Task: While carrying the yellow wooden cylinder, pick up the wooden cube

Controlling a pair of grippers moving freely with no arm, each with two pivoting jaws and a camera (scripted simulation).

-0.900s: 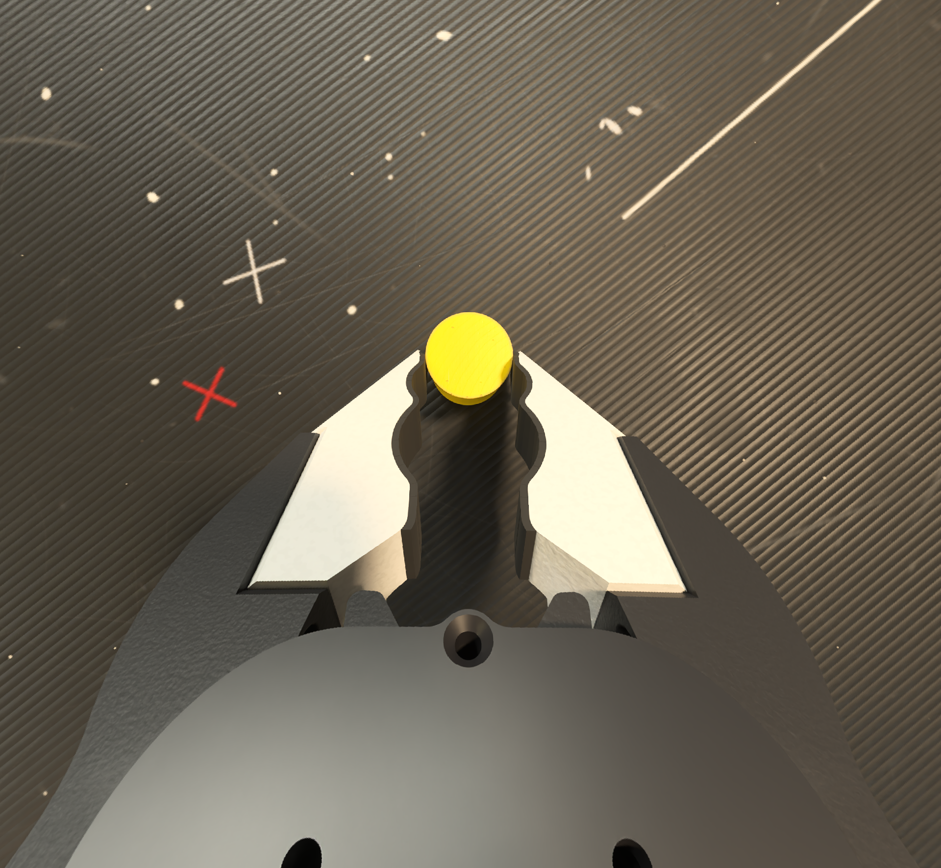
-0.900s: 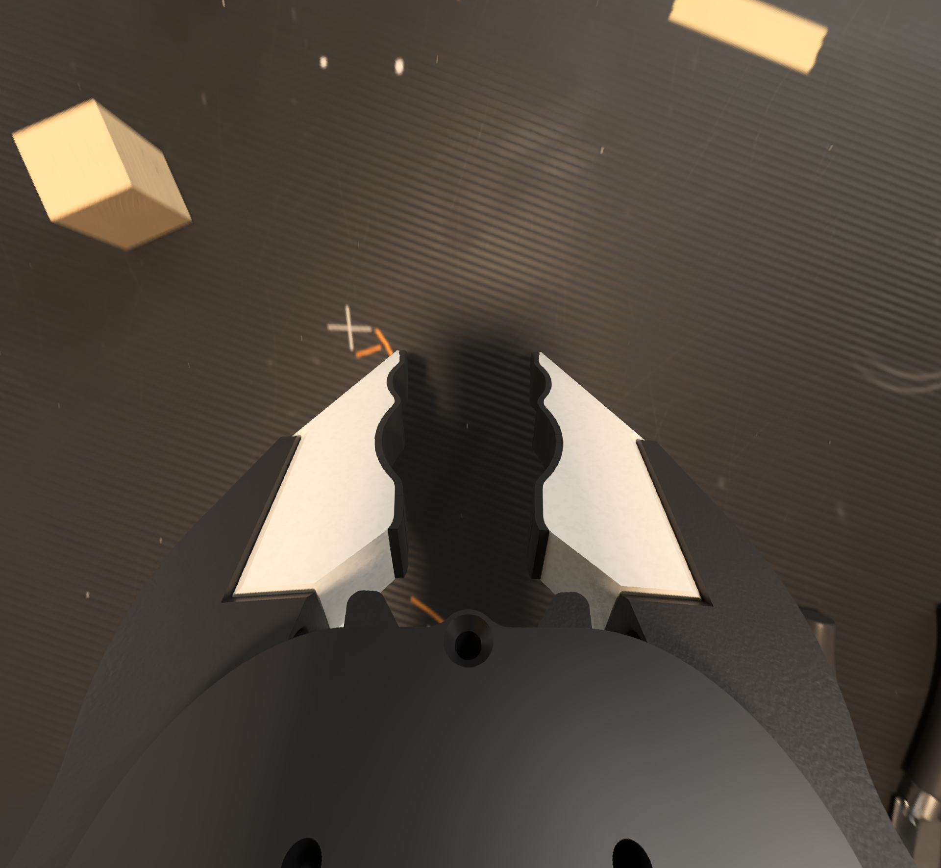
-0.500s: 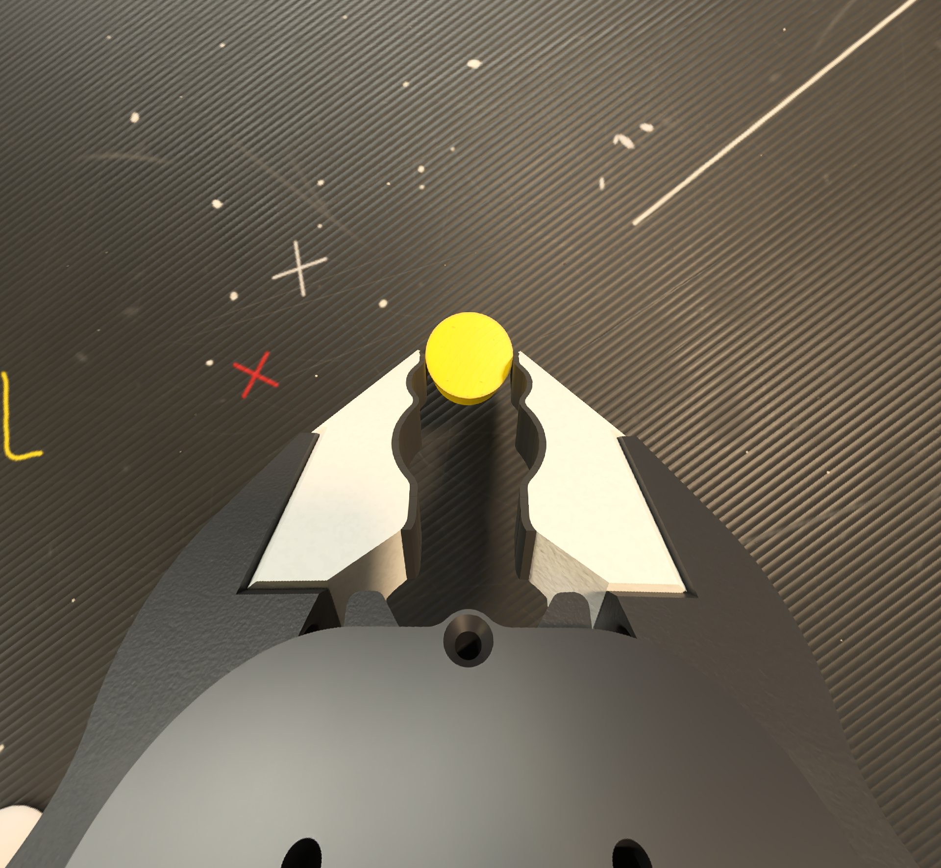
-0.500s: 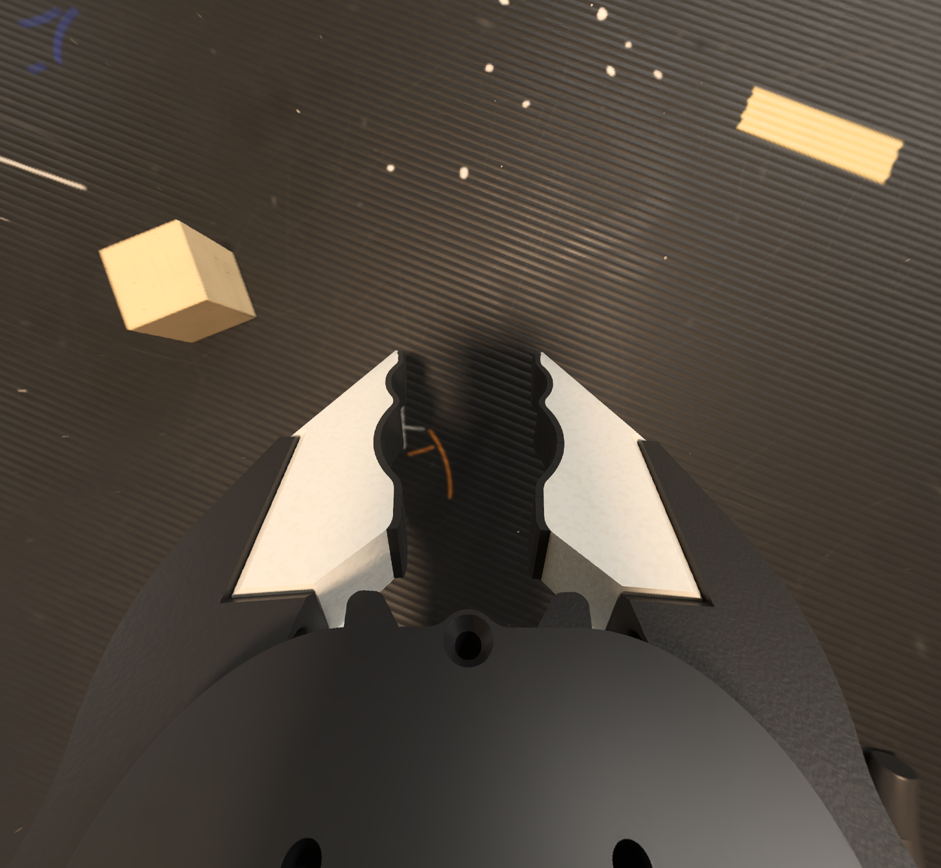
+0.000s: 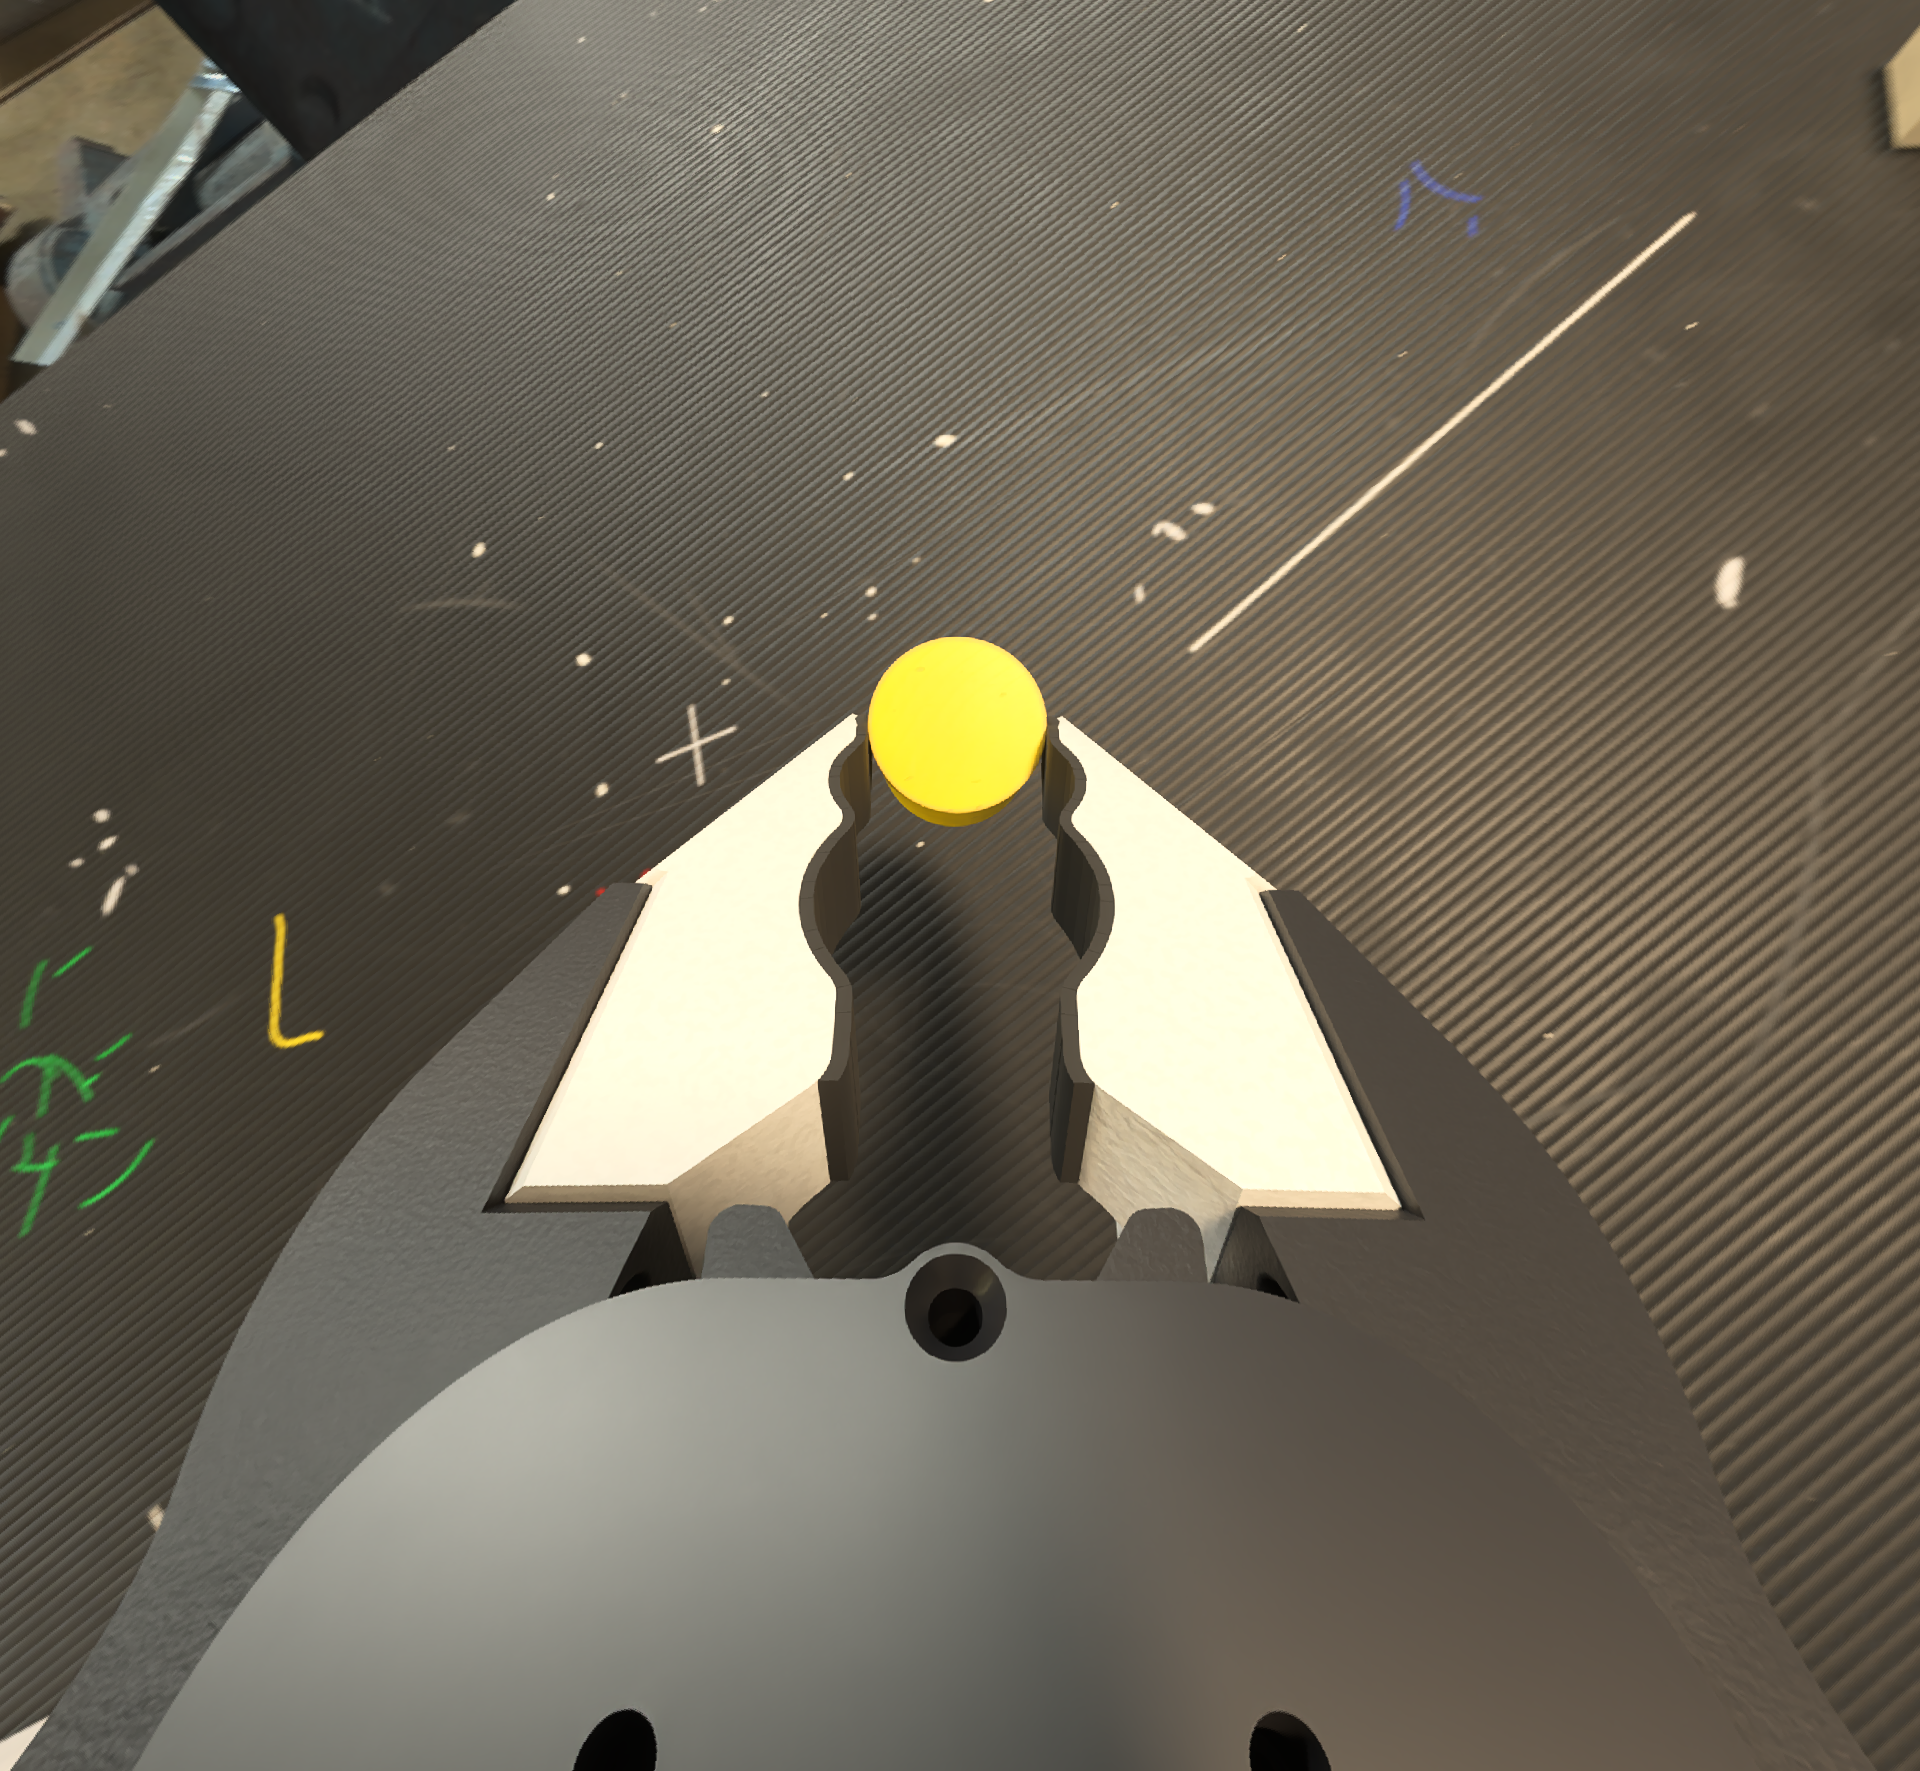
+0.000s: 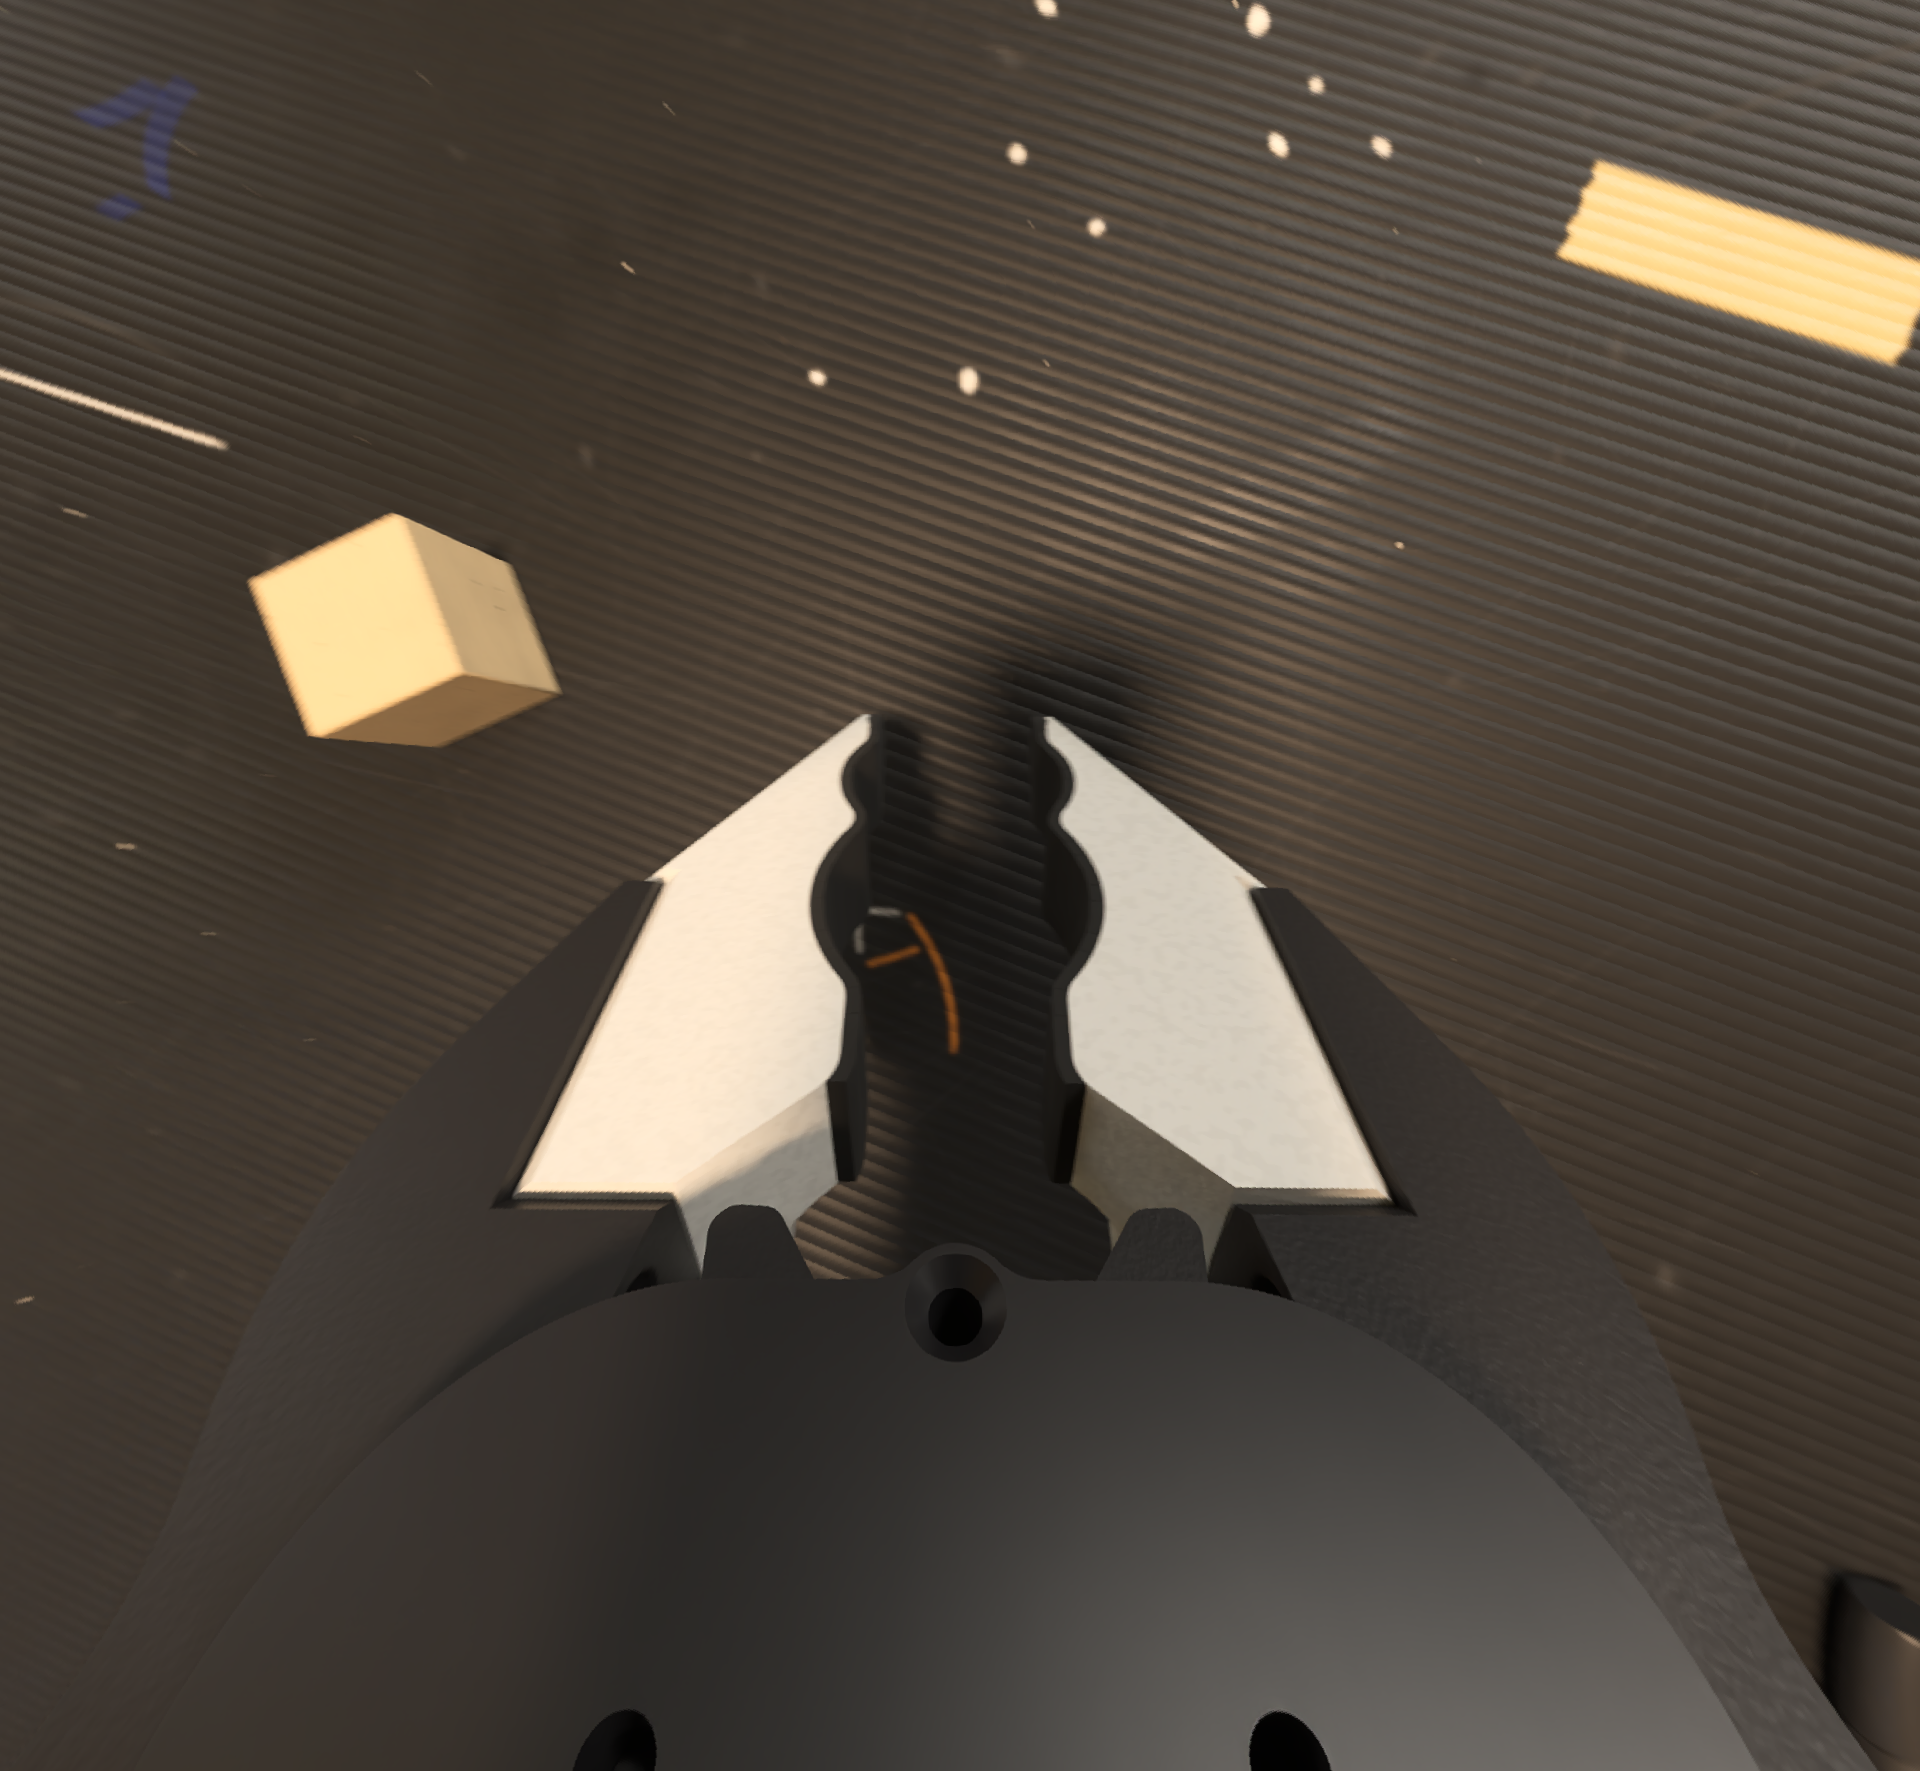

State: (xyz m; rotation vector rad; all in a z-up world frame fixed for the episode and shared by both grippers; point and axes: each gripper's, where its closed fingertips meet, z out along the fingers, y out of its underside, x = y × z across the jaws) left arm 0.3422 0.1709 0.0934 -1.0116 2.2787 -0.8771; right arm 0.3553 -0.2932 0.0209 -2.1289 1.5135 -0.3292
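Left gripper (image 5: pixel 956 734): fingers closed on yellow wooden cylinder (image 5: pixel 956 724), pinched at fingertips, round end face toward camera. Dark ribbed worktop (image 5: pixel 1351 786) below, scattered with white specks and chalk marks.

Right gripper (image 6: pixel 958 734): fingers moderately apart, nothing between them, above worktop. Wooden cube (image 6: pixel 400 630) rests on worktop ahead-left of left fingertip, clear of it, one corner turned toward fingers. Flat wooden block (image 6: pixel 1740 272) far ahead-right of right finger, well apart from cube.

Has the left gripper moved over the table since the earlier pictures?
Yes. The left gripper has drawn back and right: the white cross mark has slid toward its fingers, and the table's far edge now shows.
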